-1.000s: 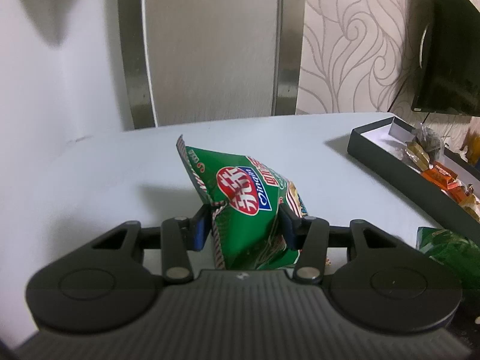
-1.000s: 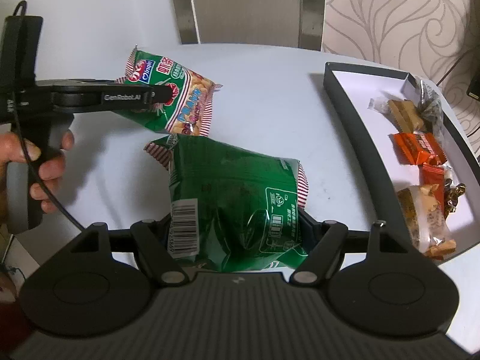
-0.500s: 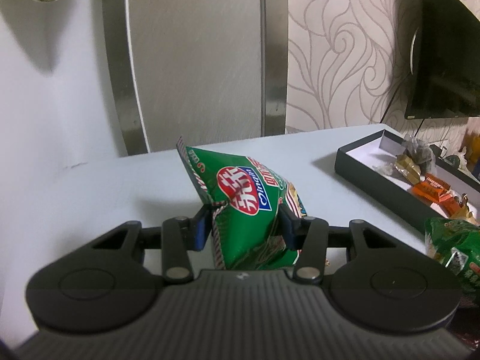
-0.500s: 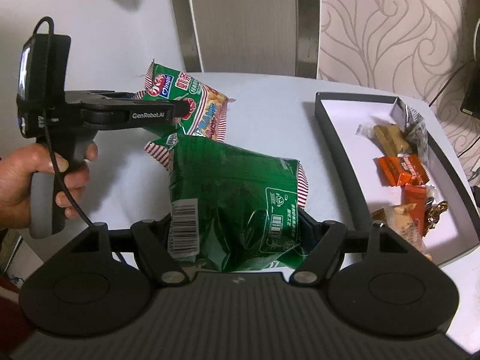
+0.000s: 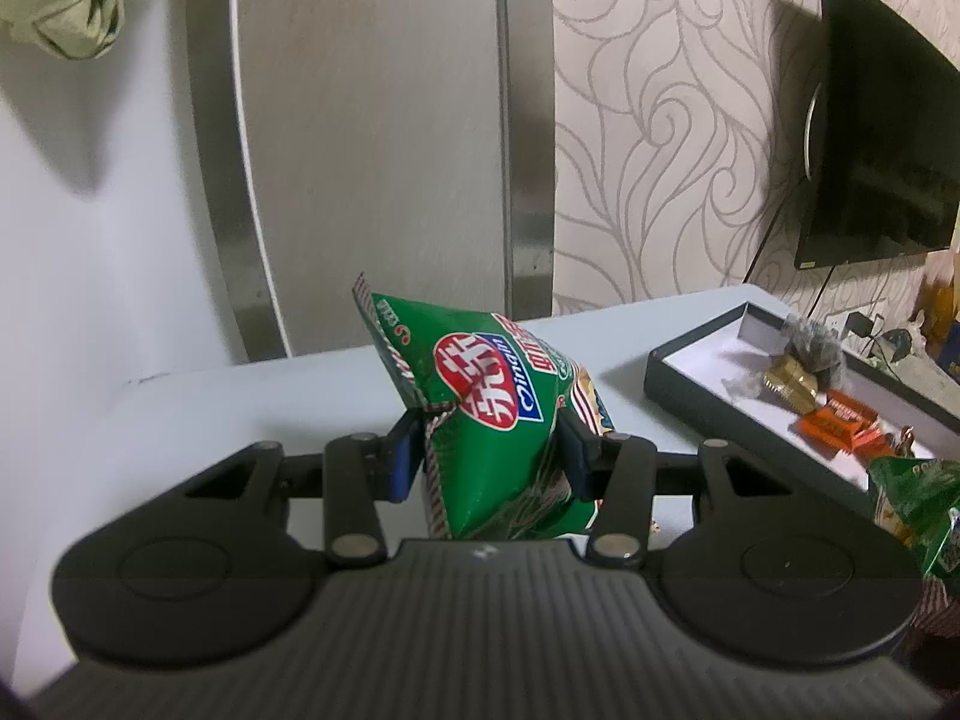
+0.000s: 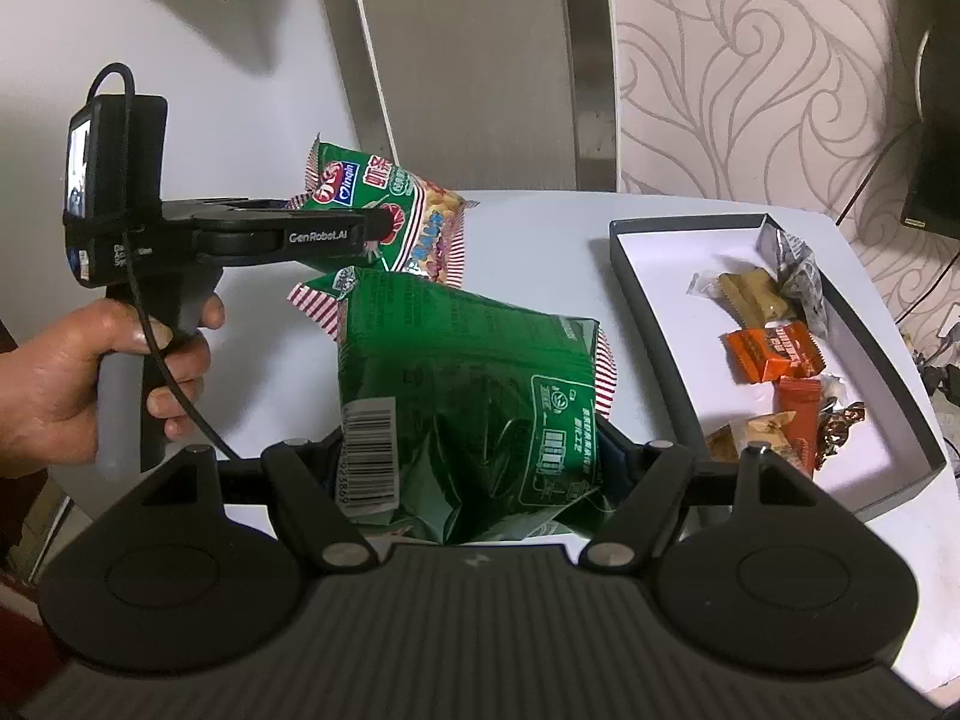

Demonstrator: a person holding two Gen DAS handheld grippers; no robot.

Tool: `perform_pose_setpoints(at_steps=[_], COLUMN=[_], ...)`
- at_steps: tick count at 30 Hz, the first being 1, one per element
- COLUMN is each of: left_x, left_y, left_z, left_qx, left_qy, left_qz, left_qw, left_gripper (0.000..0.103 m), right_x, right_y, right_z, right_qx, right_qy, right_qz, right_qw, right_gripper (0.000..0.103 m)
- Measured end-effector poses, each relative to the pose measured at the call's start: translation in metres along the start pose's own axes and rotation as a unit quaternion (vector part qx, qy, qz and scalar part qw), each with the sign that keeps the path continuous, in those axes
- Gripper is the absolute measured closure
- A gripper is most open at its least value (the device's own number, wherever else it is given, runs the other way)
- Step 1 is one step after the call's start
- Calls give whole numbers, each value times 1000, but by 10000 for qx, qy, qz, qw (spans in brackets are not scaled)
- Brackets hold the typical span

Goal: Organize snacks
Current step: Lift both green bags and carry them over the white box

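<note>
Two green snack bags are held in the air above a white counter (image 6: 528, 228), one in each handheld gripper. Since a second ago both bags have come up and away from the counter, and more wall and less counter shows behind them; this suggests the pick-up is done and the carry toward the tray (image 6: 660, 324) is under way. The left gripper (image 5: 489, 450) has its fingers closed on the front bag (image 5: 498, 414), pinching it near its lower end. That bag's long axis runs roughly from 6 to 12 o'clock, tilted, its striped top corner pointing to about 11 o'clock and its logo face toward the camera. The right gripper (image 6: 474, 468) has its fingers closed wide on the back bag (image 6: 474, 384), barcode side up, long axis toward 12 o'clock. A hand (image 6: 78, 384) holds the left gripper's handle at 9 o'clock. The dark tray, at 3 o'clock, already holds small wrapped sweets (image 6: 771, 351).
</note>
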State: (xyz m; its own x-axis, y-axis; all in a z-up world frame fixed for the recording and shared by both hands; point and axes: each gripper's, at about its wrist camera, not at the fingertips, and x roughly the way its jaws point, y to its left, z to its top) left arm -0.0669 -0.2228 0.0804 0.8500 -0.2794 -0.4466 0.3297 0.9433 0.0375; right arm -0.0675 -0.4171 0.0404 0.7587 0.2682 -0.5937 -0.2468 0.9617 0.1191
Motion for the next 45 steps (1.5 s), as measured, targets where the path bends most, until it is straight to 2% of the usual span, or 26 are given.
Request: perform_pose_setpoints(at_steps=[13,22,28,36,41,45], left_x=[-1,13,27,57,80,101], left_y=[-34,-70,-98,-135,-151,-159], left_z=[19,28,37,39,37,34], left_qx=[99,319,487,814,905,997], left_qy=[-156,-158,-189,-95,116,271], left_qz=[-299,-616,-975,-1373,-1763,-1750], left_qw=[9994,9975,9939,9871,9801,9791], left_gripper=[53,53,53,53,53,52], right_x=[-21,-38,-44,-29,-9,8], right_y=[-9,-45,-73,-106,-127,-141], right_z=[-2,-2,2,1,1,3], right_qx=[241,575,782,683,596,530], right_qy=[-267,-470,-602,-493,-304,-177], right_qz=[-49,-365,-664,-1201,-1511,-1659], right_qw=[9993,9966,9929,9892,9863,9845], right_gripper=[25,25,25,25,25,25])
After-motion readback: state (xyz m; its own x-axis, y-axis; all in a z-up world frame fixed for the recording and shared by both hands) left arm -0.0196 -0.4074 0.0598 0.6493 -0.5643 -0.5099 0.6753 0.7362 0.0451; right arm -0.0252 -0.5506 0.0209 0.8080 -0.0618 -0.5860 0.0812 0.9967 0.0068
